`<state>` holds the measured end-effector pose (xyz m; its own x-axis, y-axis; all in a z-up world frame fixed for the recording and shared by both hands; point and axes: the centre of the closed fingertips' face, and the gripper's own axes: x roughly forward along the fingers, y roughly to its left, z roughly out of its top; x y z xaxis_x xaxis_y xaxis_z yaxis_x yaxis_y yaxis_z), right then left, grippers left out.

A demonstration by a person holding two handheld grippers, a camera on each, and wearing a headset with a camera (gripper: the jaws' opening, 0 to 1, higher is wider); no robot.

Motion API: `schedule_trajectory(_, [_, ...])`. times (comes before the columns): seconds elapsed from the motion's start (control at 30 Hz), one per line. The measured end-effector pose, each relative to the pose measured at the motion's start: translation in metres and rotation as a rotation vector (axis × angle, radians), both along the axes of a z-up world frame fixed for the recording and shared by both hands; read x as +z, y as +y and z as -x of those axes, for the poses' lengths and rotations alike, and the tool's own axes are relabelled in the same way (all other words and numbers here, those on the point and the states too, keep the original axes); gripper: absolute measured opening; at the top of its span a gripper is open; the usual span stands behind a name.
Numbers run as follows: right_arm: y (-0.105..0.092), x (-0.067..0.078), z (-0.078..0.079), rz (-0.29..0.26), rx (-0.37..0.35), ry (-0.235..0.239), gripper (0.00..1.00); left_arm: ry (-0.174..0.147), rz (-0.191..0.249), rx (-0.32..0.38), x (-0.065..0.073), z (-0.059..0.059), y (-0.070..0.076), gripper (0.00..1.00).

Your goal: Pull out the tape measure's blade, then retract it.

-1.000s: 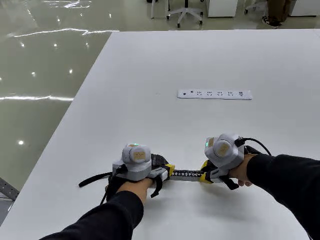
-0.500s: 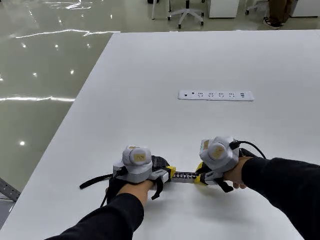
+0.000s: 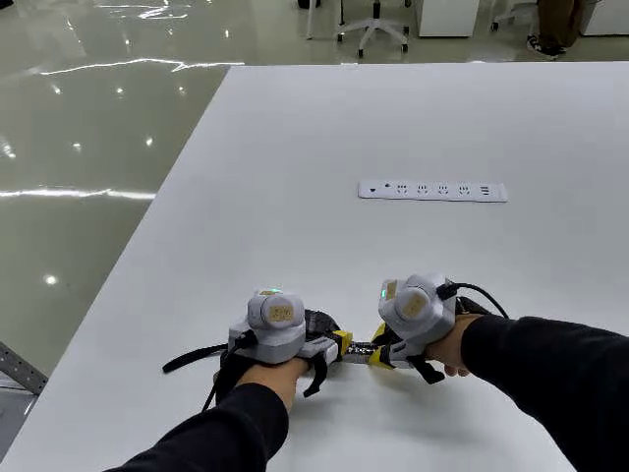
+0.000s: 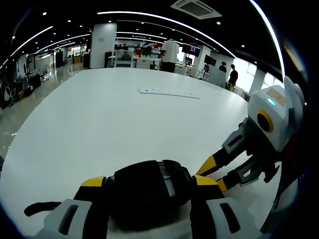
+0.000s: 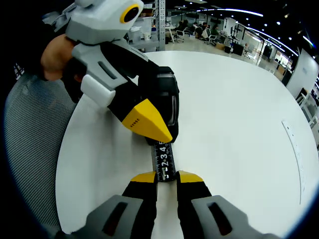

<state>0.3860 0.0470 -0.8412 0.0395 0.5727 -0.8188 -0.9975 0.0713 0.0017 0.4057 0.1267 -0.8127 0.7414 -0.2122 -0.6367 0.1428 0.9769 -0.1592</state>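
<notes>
Looking down from the head view, the left tool (image 3: 332,339) is clamped on the black tape measure (image 3: 314,322), which rests on the white worktop (image 3: 295,197). The right tool (image 3: 377,347) sits just beside it, with a short stretch of blade (image 3: 359,347) between them. That tool's grip is small here, though it seems closed on the blade. A power strip (image 3: 432,191) lies well beyond both tools.

From the left gripper view, the yellow-tipped jaws press either side of the tape measure's case, and the right tool's tips reach in close on the right.

From the right gripper view, the jaws pinch the blade's end. The case is just ahead, gripped by the left tool.
</notes>
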Motion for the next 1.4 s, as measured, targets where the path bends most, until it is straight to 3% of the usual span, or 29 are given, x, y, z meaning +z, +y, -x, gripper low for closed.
schedule_trajectory(0.63, [0.042,0.006,0.009,-0.087,0.020,-0.011,0.10,0.005,0.015,0.003,0.000,-0.001,0.000,0.63])
schedule_trajectory(0.67, [0.042,0.007,0.011,-0.081,0.056,-0.030,0.10,0.005,0.014,0.000,0.000,0.000,0.000,0.63])
schedule_trajectory(0.73, [0.039,0.006,0.011,-0.087,0.039,-0.011,0.10,0.006,0.016,0.001,0.000,-0.001,0.000,0.63])
schedule_trajectory(1.4, [0.033,0.001,0.011,-0.082,0.038,-0.006,0.10,0.002,0.019,-0.002,0.001,0.000,0.000,0.63])
